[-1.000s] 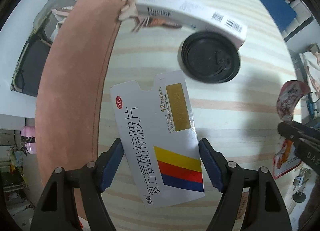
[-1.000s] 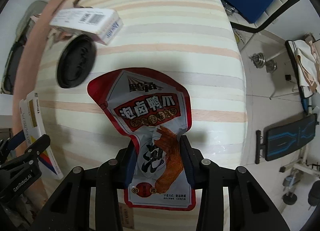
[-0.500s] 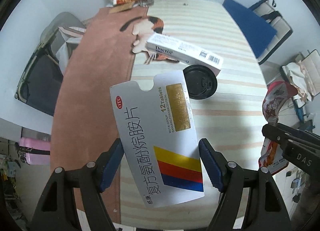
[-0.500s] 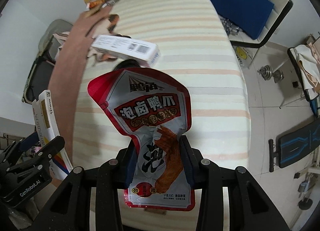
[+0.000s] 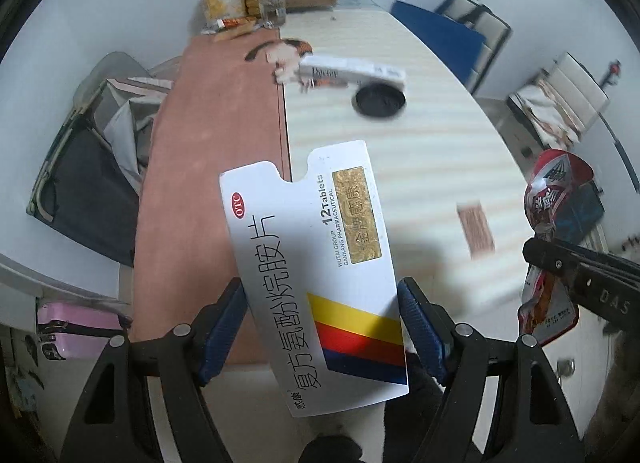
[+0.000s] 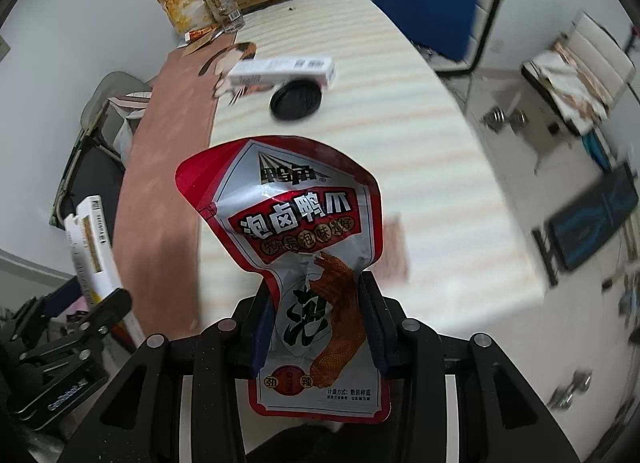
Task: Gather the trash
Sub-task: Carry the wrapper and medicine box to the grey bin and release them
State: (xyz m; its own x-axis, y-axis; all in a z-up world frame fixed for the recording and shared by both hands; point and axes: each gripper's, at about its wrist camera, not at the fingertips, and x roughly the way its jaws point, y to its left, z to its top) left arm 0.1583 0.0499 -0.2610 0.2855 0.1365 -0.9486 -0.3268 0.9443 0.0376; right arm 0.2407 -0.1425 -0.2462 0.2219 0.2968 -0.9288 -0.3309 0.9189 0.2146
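Progress stands at two items lifted and none deposited, judged from the current views. The left gripper [image 5: 322,327] has its jaws pinching a white medicine box [image 5: 316,263] across its width; the box sits between the blue pads, clear of the surface [image 5: 420,167]. The right gripper [image 6: 318,323] has its jaws pinching a red and silver snack pouch [image 6: 296,231] at its narrowed lower part, with the printed upper half standing free above the jaws.

Remaining work, as a judgement: both held items need a bin or bag, and no such receptacle is visible in either view. At least two likely trash items remain on the striped surface: a long white carton [image 5: 352,73] and a black round lid [image 5: 380,101] just beside it, possibly touching. A small brown flat piece [image 5: 476,231] lies nearer; it is too blurred to identify.

View differences:
- The left wrist view shows the box face and print, the pouch only edge-on at the right border, and a pink case [image 5: 80,323] on the floor.
- The right wrist view shows the pouch front, the box only edge-on at the left border, and the floor beside the surface with a dumbbell [image 6: 504,117] and a blue-trimmed bench [image 6: 592,219].
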